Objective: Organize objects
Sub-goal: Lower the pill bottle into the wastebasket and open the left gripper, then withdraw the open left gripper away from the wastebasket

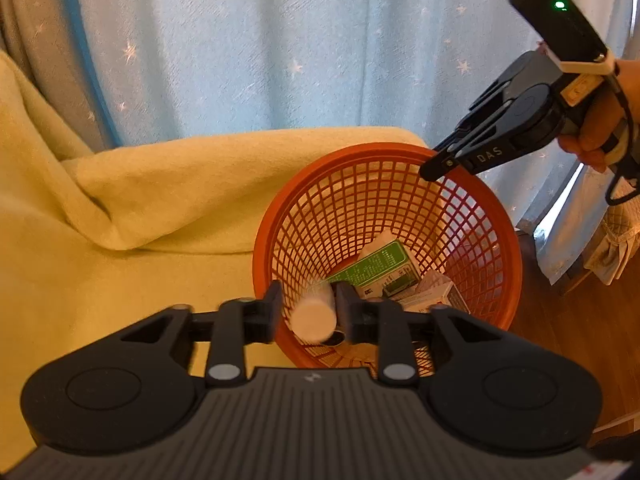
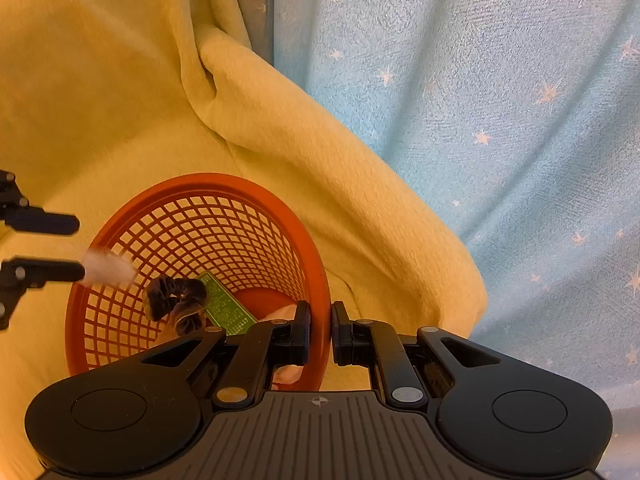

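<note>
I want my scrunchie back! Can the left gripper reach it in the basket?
Probably not right now: a white bottle fills the gap between the left gripper fingers. The basket is open-topped, so the scrunchie looks reachable afterwards.

Matte black hand-held gripper, ribbed grey base, silver pivot screws, "DAS" lettering on its twin.

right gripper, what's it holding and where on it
The right gripper is shut on the rim of the round orange plastic mesh basket, one finger inside the wall and one outside, at the near edge in its own view.
</note>
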`<state>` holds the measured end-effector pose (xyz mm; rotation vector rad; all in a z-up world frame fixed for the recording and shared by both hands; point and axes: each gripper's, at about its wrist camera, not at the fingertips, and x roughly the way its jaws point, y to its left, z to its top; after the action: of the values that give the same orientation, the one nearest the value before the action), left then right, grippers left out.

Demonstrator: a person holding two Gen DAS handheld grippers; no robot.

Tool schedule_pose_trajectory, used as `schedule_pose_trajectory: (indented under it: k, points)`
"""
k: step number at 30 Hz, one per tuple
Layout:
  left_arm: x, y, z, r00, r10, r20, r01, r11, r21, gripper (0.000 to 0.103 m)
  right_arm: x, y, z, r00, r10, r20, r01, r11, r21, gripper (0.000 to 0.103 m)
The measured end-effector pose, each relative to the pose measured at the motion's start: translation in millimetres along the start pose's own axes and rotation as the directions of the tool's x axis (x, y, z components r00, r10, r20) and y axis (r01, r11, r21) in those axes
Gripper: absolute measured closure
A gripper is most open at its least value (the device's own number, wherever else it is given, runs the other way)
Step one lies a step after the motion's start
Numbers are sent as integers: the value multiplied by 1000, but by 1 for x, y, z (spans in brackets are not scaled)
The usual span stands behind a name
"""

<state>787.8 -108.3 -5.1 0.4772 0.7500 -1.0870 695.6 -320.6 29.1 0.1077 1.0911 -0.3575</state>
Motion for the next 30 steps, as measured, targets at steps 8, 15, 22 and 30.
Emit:
schedule_pose_trajectory:
  k: [8, 15, 22, 30]
  points:
    - [-7, 5, -2, 999, 32, -4, -32, 999, -17, 55, 0, 0, 0, 1000, -2, 0, 2, 1000, 8, 96]
    - [-27, 19, -3, 997, 76, 2, -75, 996, -57, 54, -1, 0, -2, 1000, -7, -1, 7, 1000, 25, 96]
    - [-44, 36, -14, 991, 136, -14, -136, 987, -89, 54, -2, -1, -5, 1000, -13, -2, 14, 999, 38, 96]
    - [-59, 47, -33, 982, 186, -40, -189, 973, -133, 54, -5, 1, -7, 1000, -16, 8, 16, 999, 32, 96]
